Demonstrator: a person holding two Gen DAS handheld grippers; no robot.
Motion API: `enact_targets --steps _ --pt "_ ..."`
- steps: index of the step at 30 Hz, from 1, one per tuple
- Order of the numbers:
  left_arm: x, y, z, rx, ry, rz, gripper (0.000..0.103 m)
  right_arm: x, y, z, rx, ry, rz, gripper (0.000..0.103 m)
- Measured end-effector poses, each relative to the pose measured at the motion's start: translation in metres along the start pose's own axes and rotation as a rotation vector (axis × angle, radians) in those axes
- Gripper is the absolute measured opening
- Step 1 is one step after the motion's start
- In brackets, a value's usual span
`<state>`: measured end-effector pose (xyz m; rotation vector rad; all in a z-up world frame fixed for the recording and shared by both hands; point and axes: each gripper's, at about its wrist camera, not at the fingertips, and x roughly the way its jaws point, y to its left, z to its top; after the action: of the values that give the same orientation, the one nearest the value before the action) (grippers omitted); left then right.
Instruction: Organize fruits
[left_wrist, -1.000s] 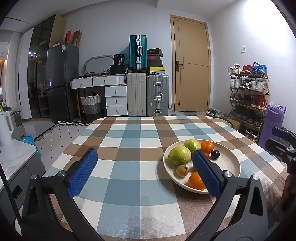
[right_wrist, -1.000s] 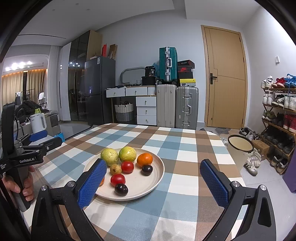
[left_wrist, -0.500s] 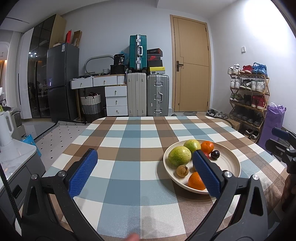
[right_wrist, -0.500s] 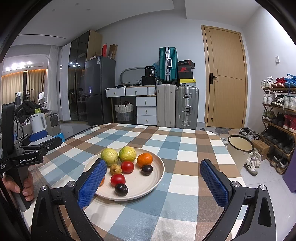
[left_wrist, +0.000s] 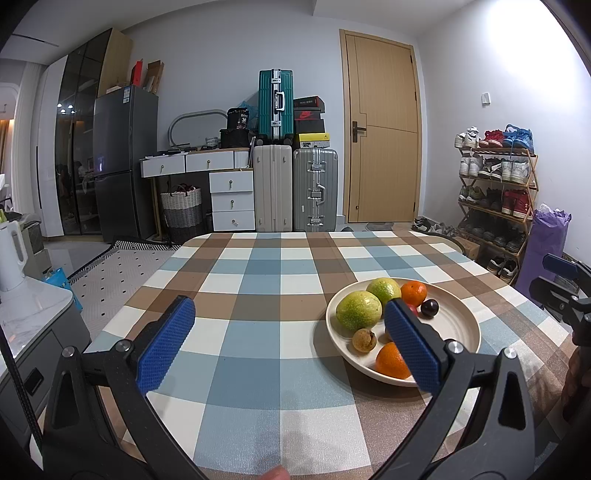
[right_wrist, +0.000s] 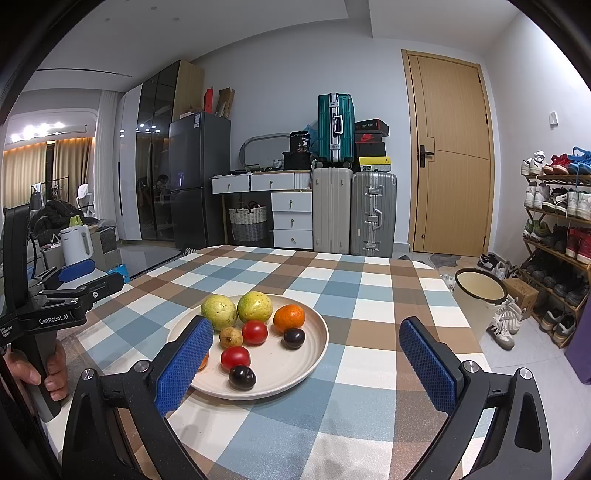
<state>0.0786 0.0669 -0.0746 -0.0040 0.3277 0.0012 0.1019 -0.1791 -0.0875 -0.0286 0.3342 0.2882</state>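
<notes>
A cream plate (right_wrist: 314, 354) (left_wrist: 461, 321) sits on the checked tablecloth and holds several fruits. On it lie two green guavas (right_wrist: 218, 312), an orange (right_wrist: 289, 318), two red tomatoes (right_wrist: 255, 332), two dark plums (right_wrist: 294, 338) and a small brown fruit (right_wrist: 231, 336). A second orange (left_wrist: 392, 361) lies at the plate's near edge. My right gripper (right_wrist: 306, 363) stands open above the table, its left pad over the plate's near rim. My left gripper (left_wrist: 288, 347) is open too, with its right pad in front of the plate. Neither holds anything.
The checked table (left_wrist: 258, 295) stretches toward suitcases (left_wrist: 314, 192), drawers and a door. A cream bin (right_wrist: 478, 295) and a shoe rack (right_wrist: 557, 240) stand right of the table. A white kettle (right_wrist: 75, 243) sits on a counter at left. A hand (right_wrist: 40, 369) holds the left gripper's handle.
</notes>
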Motion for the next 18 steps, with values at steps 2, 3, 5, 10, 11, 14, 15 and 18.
enact_targets --steps 2,3,5,10,11,14,15,18 --pt "0.0005 0.0002 -0.0002 0.0 0.0 0.0 0.102 0.0001 -0.0001 0.0 0.0 0.0 0.0 0.103" --pt "-0.0003 -0.0001 0.0 0.0 0.0 0.0 0.102 0.0 0.0 0.0 0.0 0.0 0.0 0.103" --pt "0.0006 0.0002 -0.0002 0.0 0.001 0.002 0.102 0.0 0.0 0.0 0.0 0.0 0.0 0.103" --pt "-0.0012 0.0016 0.0007 -0.003 0.0 0.013 0.102 0.0001 -0.0002 -0.0001 0.0 0.0 0.0 0.103" --pt "-0.001 0.0018 0.0006 -0.003 0.0 0.012 0.102 -0.0001 -0.0001 -0.0001 0.0 0.0 0.0 0.103" --pt "0.0002 0.0019 0.0003 -0.003 0.002 0.011 0.102 0.0001 -0.0004 -0.0001 0.0 -0.001 0.0 0.103" --pt "-0.0004 0.0017 0.0005 -0.002 0.002 0.01 0.102 0.0003 -0.0008 -0.0002 -0.001 -0.001 0.0 0.103" --pt "0.0015 0.0021 0.0004 0.0 0.009 0.008 0.102 -0.0001 0.0 -0.0001 0.0 -0.001 0.0 0.103"
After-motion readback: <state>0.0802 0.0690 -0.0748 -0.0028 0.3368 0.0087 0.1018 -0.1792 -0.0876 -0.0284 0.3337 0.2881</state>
